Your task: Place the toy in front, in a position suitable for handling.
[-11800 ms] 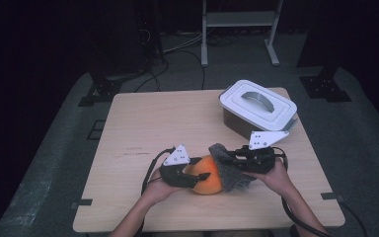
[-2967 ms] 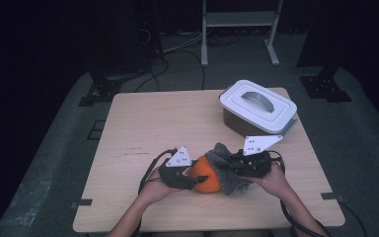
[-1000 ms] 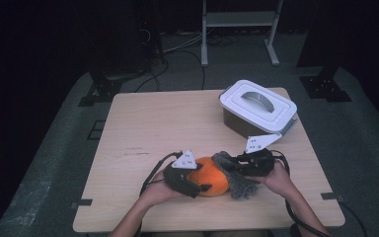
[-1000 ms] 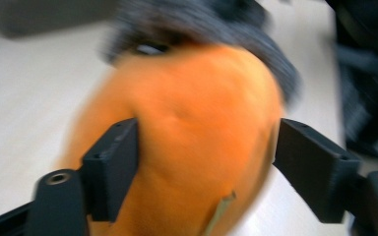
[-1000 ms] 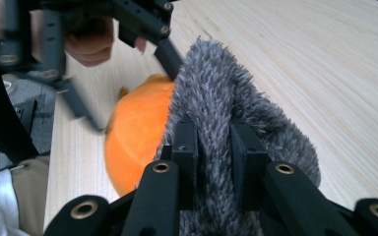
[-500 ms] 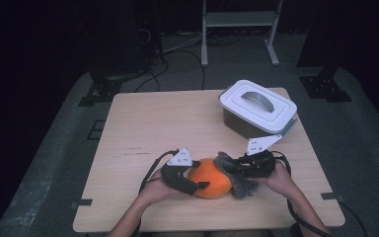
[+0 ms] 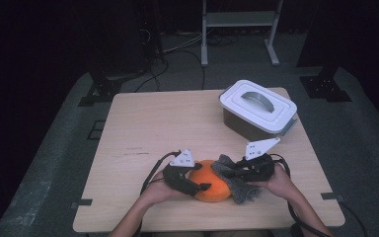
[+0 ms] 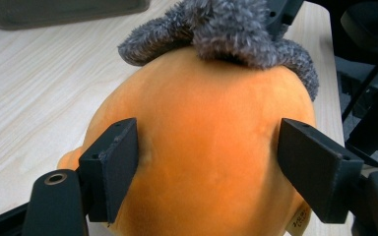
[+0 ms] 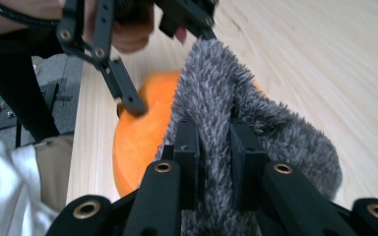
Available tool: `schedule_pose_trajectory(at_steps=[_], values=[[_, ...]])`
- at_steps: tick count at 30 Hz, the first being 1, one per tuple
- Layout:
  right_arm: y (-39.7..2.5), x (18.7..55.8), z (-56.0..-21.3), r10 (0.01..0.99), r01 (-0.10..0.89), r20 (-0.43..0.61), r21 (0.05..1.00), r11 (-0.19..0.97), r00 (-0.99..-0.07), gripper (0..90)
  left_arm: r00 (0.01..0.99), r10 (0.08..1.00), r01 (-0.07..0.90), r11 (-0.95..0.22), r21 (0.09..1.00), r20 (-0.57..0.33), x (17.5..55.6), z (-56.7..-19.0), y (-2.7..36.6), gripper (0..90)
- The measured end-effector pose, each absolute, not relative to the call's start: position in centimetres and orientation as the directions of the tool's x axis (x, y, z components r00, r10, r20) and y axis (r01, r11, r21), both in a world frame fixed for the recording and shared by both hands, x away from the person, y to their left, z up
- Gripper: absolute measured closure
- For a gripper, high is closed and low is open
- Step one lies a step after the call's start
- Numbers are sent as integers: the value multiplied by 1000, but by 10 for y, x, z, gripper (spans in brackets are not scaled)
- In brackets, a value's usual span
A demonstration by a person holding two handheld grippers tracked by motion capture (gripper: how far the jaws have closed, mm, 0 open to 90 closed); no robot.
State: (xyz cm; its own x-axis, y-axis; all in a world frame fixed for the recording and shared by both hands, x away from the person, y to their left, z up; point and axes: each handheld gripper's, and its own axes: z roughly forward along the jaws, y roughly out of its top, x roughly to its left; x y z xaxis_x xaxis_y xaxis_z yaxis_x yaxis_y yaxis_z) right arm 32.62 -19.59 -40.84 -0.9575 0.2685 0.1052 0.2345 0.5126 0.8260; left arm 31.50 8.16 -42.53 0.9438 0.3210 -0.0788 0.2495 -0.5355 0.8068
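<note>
An orange plush toy [image 7: 208, 185] lies near the table's front edge, and a grey fuzzy piece [image 7: 238, 190] hangs over its right side. My left gripper [image 7: 197, 181] clamps the orange body [image 8: 202, 147] from both sides, and the pads [image 8: 120, 162] dent the plush. My right gripper [image 7: 231, 173] is shut on the grey fuzzy piece [image 9: 256, 113], which bunches up between its jaws [image 9: 215, 162]. In the right gripper view the orange body [image 9: 138, 132] lies behind the grey pile, with a left finger [image 9: 123, 88] pressing on it.
A white lidded container [image 7: 257, 106] with a grey handle stands at the table's back right. The light wooden table [image 7: 153, 123] stretches bare to the left and back. A person's hands and forearms come in from the front edge.
Both grippers keep their hold. The plush and the hands have shifted only slightly on the table.
</note>
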Motion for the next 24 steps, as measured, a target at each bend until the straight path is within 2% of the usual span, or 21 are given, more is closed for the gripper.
schedule_pose_trajectory(at_steps=[5,8,18,24], values=[[-225,322,-413,342,284,102,793,539,-934,755,943,324,251,-540,804,-76,314,-426,82,240],[-248,319,-413,386,325,128,801,503,-913,756,942,324,258,-538,803,-86,315,-427,87,239],[-316,299,-382,518,365,76,795,484,-852,755,945,321,245,-546,801,-71,314,-425,85,228],[-338,293,-378,559,403,67,764,504,-826,752,945,319,244,-545,802,-71,314,-425,85,224]])
